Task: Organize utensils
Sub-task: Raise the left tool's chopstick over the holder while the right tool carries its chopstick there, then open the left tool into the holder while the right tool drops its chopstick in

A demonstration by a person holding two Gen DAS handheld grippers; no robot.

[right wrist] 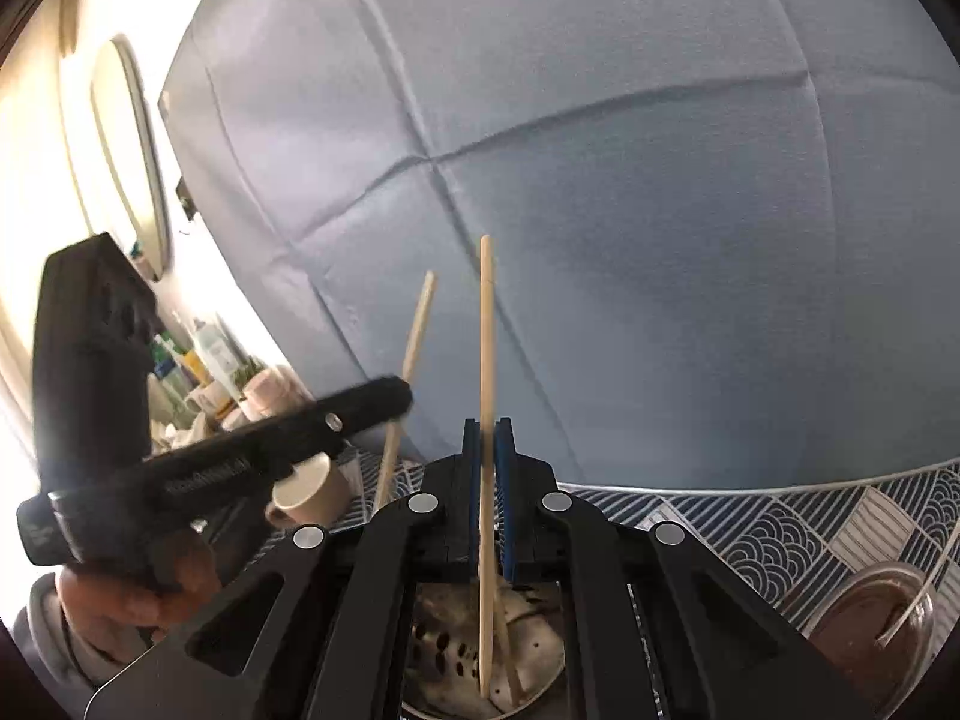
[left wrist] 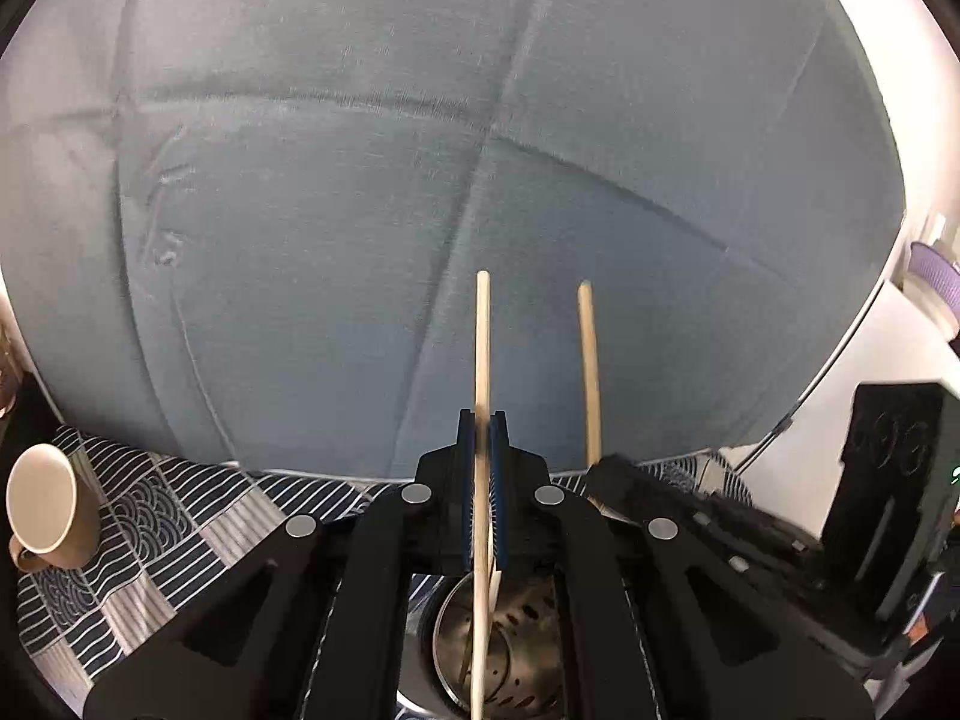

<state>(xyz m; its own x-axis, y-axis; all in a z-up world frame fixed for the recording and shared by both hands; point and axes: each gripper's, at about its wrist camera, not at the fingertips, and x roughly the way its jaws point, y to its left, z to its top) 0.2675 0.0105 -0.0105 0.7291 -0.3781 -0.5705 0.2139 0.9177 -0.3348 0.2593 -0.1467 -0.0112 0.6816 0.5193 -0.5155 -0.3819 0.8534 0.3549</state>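
Observation:
My left gripper [left wrist: 482,420] is shut on a pale wooden chopstick [left wrist: 482,348] that stands nearly upright, its lower end reaching into a perforated metal utensil holder [left wrist: 522,630] below. The right gripper [right wrist: 489,427] is shut on a second wooden chopstick [right wrist: 486,330], whose tip hangs inside the same metal holder [right wrist: 444,648]. Each view shows the other gripper's chopstick beside its own: the right one [left wrist: 589,372] in the left wrist view, the left one [right wrist: 414,336] in the right wrist view. The left gripper's black body [right wrist: 240,456] and the hand holding it cross the right wrist view.
A beige mug [left wrist: 48,510] stands at the left on a navy patterned tablecloth [left wrist: 180,516]. A plastic cup of brown drink with a straw [right wrist: 882,630] sits at the right. A blue-grey padded backrest [left wrist: 420,180] fills the space behind. Bottles crowd a far shelf [right wrist: 192,360].

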